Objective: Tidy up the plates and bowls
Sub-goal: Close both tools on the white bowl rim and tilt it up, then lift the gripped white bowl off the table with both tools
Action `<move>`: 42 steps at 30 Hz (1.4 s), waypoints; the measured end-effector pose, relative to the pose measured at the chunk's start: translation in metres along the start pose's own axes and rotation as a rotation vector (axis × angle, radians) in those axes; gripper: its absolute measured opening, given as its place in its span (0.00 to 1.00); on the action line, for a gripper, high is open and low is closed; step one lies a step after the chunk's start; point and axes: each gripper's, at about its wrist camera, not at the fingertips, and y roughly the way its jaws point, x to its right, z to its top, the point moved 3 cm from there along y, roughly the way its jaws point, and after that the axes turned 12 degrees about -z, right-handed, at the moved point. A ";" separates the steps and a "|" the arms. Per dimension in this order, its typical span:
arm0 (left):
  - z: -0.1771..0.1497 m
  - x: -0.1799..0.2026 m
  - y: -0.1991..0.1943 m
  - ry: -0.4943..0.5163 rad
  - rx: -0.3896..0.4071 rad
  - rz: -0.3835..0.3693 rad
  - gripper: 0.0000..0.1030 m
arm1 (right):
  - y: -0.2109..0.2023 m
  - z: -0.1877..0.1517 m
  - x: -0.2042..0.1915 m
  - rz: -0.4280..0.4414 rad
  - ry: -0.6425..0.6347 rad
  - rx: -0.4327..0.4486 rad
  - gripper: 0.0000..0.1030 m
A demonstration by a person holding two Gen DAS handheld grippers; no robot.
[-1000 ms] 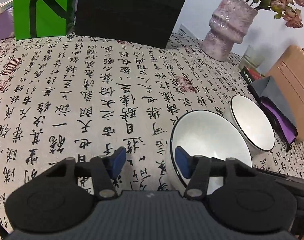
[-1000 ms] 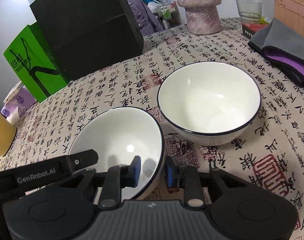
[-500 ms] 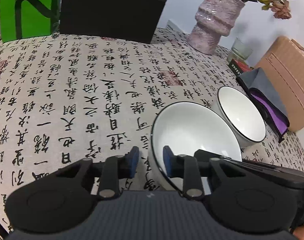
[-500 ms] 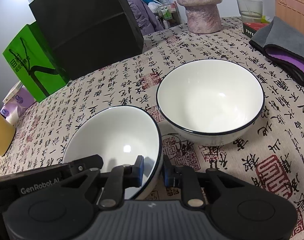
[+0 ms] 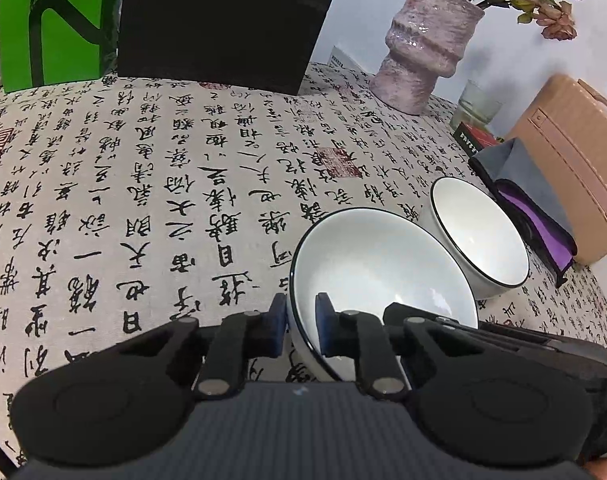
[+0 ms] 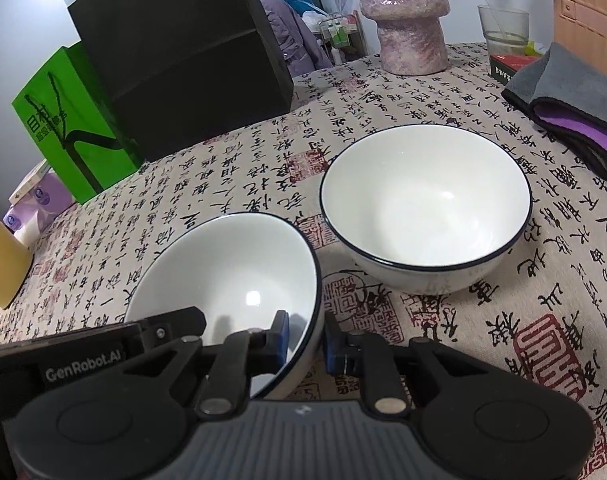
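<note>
Left wrist view: left gripper (image 5: 299, 326), jaws just closed, is clamped on the near bowl (image 5: 387, 276) rim. Right gripper (image 6: 306, 338) is pinched on its opposite rim. Second bowl (image 6: 425, 208) is set beyond, apart.

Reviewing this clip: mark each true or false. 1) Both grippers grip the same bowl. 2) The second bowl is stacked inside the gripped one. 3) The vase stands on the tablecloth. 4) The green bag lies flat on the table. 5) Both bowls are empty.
1) True: the left gripper and the right gripper each pinch the rim of the near bowl, on opposite sides; the left's jaws have just been closing.
2) False: the far bowl stands apart on the tablecloth.
3) True: the vase stands upright on it.
4) False: the green bag stands upright beside the black box.
5) True.
</note>
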 end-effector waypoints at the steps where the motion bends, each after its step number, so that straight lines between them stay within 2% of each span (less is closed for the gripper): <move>1: 0.000 0.000 0.000 0.002 0.002 0.003 0.15 | -0.001 0.000 -0.001 -0.002 -0.002 0.004 0.16; 25: 0.001 0.016 -0.015 0.058 0.073 0.047 0.16 | -0.015 0.000 -0.005 0.006 -0.025 0.086 0.16; 42: 0.001 0.033 -0.038 0.122 0.202 0.095 0.16 | -0.038 0.001 -0.012 0.017 -0.030 0.216 0.16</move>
